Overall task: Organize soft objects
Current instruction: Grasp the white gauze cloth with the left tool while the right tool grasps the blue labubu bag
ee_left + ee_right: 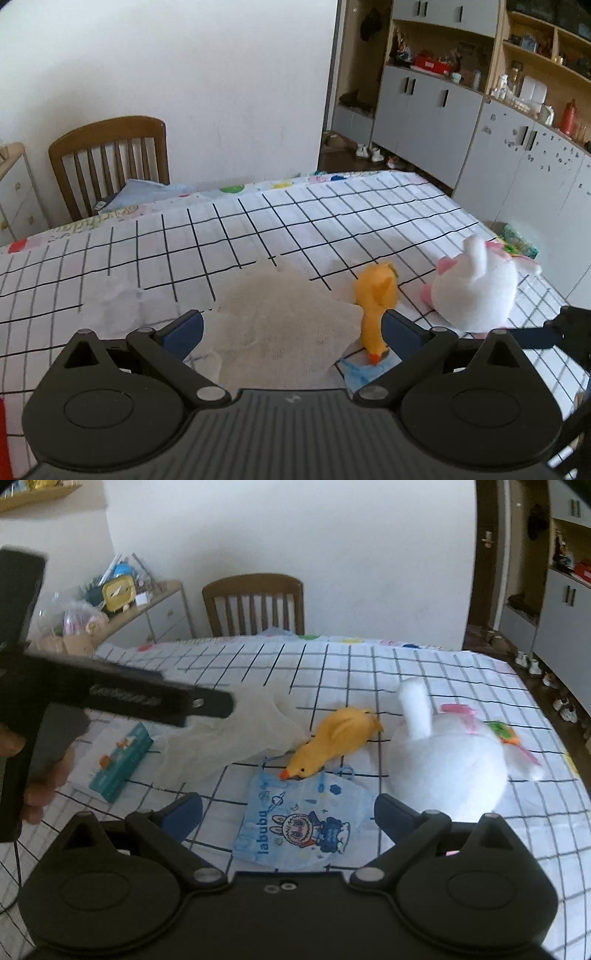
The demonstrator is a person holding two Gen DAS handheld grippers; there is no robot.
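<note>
We hold both grippers spread wide, gripping nothing: left gripper [293,332] above the cloth [284,325], duck [376,306] at two o'clock; right gripper [288,814] over the bag [299,827], bunny [447,760] at one o'clock.

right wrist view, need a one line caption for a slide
Open right gripper hovers over a blue labubu bag, with a yellow plush duck and white plush bunny on the checked tablecloth.

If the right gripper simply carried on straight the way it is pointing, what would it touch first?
Most likely the light blue labubu bag, lying between the open right gripper fingers; the yellow duck plush lies beyond it. Depth is uncertain.
</note>
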